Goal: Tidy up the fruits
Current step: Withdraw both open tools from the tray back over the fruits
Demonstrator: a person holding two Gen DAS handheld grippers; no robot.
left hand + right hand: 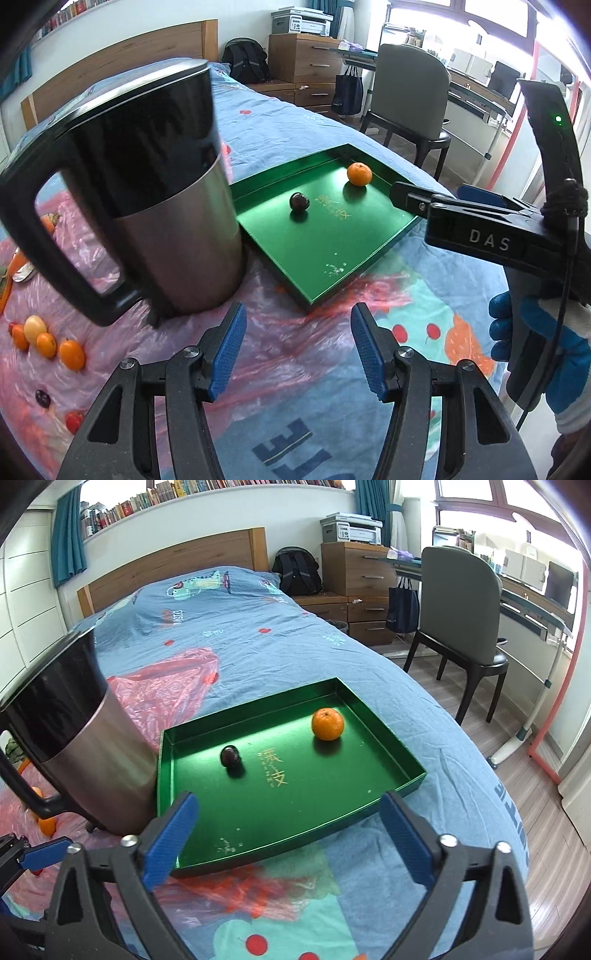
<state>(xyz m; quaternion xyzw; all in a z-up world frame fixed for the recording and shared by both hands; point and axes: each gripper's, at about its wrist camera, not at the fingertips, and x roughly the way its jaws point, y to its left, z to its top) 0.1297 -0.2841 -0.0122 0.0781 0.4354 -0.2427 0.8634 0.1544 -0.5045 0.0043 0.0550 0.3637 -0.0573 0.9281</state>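
A green tray (325, 266) (280, 812) lies on the bed and holds an orange (359, 174) (327, 724) near its far corner and a dark plum (299, 201) (231, 756) near its middle. Several small orange and yellow fruits (48, 341) and a dark one (43, 398) lie on pink plastic at the left. My left gripper (299, 349) hangs open over the pink plastic, just short of the tray, nothing between its blue pads. My right gripper (291, 843) is open and empty above the tray's near edge; it also shows in the left wrist view (406, 195).
A steel and black kettle (155, 192) (85, 738) stands against the tray's left side. A gloved hand (546, 354) holds the right gripper. Beyond the bed are a grey chair (461, 602), wooden drawers (354, 576), a backpack (299, 572) and a desk.
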